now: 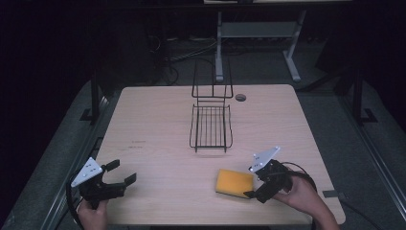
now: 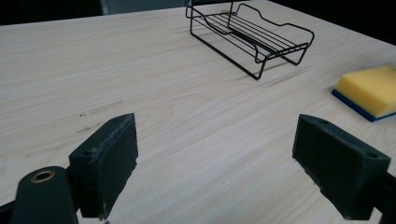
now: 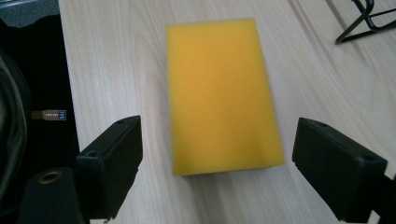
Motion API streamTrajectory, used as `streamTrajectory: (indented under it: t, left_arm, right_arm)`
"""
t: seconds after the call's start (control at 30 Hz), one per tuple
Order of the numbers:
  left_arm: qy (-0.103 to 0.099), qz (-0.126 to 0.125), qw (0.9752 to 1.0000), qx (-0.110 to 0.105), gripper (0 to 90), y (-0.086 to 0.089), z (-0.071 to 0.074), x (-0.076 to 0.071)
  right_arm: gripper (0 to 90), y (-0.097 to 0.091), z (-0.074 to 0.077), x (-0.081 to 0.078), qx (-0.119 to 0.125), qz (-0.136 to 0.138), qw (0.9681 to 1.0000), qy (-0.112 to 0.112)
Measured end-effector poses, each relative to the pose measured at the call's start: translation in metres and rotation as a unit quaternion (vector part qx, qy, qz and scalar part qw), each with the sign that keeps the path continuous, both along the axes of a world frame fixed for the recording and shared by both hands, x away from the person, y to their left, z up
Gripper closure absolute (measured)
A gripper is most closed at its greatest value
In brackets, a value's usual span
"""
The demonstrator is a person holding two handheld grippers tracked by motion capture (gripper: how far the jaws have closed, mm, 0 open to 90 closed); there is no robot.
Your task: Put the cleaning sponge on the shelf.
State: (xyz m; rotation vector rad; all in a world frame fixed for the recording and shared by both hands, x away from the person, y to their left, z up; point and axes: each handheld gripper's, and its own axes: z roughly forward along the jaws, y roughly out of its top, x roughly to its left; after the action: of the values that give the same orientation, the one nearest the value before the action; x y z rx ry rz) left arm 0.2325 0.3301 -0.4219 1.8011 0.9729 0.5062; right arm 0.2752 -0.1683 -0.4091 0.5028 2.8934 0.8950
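Counter: pale wood-grain laminate, rectangular with rounded corners; small round hole near the far edge.
Wire rack: thin black rod, open grid bed with a tall looped back; stands at centre, toward 12 o'clock.
Sponge: rectangular block, yellow foam top, blue layer beneath; lies flat toward 5 o'clock, well apart from the rack.
Left tool: black, grey three-cornered plate on top; at 8 o'clock, jaws spread wide, nothing between them, held by a hand.
Right tool: black, jaws parted wide, just beside the sponge's right end, gripping nothing.
Pads: flat, matte black, blocky.
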Motion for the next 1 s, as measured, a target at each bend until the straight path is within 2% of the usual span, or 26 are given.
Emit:
streamTrajectory:
  t: [0.3,0.57,1.0]
  left_arm:
    - [0.0,-0.001,1.0,0.0,13.4,0.0,0.0,0.0]
    - [-0.001,-0.001,1.0,0.0,13.4,0.0,0.0,0.0]
    - [-0.001,-0.002,1.0,0.001,13.4,-0.001,0.0,0.0]
  right_arm:
    - [15.4,0.011,-0.003,0.005,-0.008,0.013,0.9999,0.005]
    - [15.2,0.024,-0.005,0.011,-0.028,0.03,0.9991,0.005]
    - [15.2,0.037,-0.014,0.02,-0.045,0.041,0.998,0.016]
